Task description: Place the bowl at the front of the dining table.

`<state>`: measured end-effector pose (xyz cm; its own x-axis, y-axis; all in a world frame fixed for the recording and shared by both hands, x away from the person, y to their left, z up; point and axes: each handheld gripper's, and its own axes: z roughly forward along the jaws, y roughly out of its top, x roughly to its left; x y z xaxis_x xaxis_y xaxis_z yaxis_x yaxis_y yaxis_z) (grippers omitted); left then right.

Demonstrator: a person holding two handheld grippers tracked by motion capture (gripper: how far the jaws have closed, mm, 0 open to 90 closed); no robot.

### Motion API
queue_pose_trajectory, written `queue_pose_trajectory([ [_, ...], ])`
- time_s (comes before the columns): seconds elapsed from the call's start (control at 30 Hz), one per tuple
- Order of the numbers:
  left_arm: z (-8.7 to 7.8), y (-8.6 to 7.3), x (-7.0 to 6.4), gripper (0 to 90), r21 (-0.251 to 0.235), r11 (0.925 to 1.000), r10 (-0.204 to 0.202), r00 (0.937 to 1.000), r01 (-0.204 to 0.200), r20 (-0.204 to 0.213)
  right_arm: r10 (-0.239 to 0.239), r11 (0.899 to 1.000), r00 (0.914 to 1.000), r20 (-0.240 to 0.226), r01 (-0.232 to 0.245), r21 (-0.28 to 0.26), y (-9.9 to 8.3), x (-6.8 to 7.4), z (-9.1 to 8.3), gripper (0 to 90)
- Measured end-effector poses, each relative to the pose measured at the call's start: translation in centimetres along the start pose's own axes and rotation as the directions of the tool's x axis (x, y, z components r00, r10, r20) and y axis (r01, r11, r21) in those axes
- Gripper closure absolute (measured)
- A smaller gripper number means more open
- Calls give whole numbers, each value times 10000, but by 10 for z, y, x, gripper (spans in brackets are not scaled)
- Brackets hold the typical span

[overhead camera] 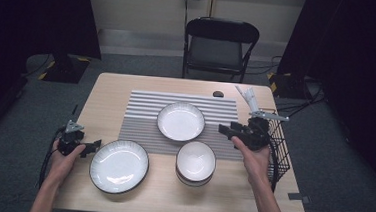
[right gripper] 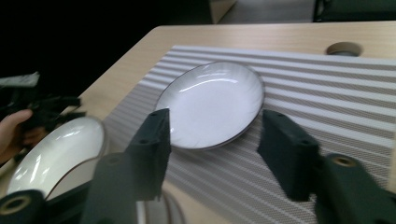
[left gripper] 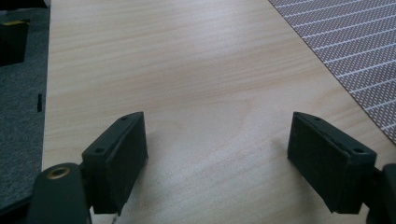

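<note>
A white plate with a dark rim [overhead camera: 181, 121] lies on the striped placemat [overhead camera: 139, 127]. A larger plate [overhead camera: 118, 166] sits on bare wood at the front left, and a stack of white bowls [overhead camera: 195, 161] stands at the mat's front edge. My left gripper [overhead camera: 90, 147] rests just left of the larger plate, open over bare tabletop [left gripper: 217, 144]. My right gripper [overhead camera: 227, 131] hovers at the mat's right side, pointing left. It is open, and its jaws frame the mat's plate [right gripper: 212, 105] without touching it. The larger plate [right gripper: 56, 149] lies beyond.
A black wire basket [overhead camera: 279, 150] stands at the table's right edge with white utensils [overhead camera: 248, 97] sticking up from it. A round dark grommet [overhead camera: 218, 94] sits behind the mat. A folding chair [overhead camera: 220, 43] stands beyond the table's far edge.
</note>
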<state>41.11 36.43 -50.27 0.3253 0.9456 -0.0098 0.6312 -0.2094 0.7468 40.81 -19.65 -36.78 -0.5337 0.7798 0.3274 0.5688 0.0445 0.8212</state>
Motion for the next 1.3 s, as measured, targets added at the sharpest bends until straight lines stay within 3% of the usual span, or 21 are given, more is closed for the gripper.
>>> queue_pose_trajectory([
  [0.17,0,0,0,196,3,10000,-6,10000,6,4,-509,9985,9974,-505,519,186,-6,13,-5,529],
  [0.3,0,0,0,197,0,10000,-4,10000,4,-14,-602,9972,9937,-943,641,388,-14,18,-4,576],
  [0.53,0,0,0,196,1,10000,1,10000,-1,-6,-1042,9910,9769,-1868,1178,636,-20,24,3,615],
  [0.73,0,0,0,196,2,10000,4,10000,-4,-1,-1347,9796,9721,-1920,1598,1219,-29,28,22,660],
  [1.3,0,0,0,194,16,10000,34,10000,-34,35,-1703,9640,9624,-2118,2073,1668,-37,26,46,730],
])
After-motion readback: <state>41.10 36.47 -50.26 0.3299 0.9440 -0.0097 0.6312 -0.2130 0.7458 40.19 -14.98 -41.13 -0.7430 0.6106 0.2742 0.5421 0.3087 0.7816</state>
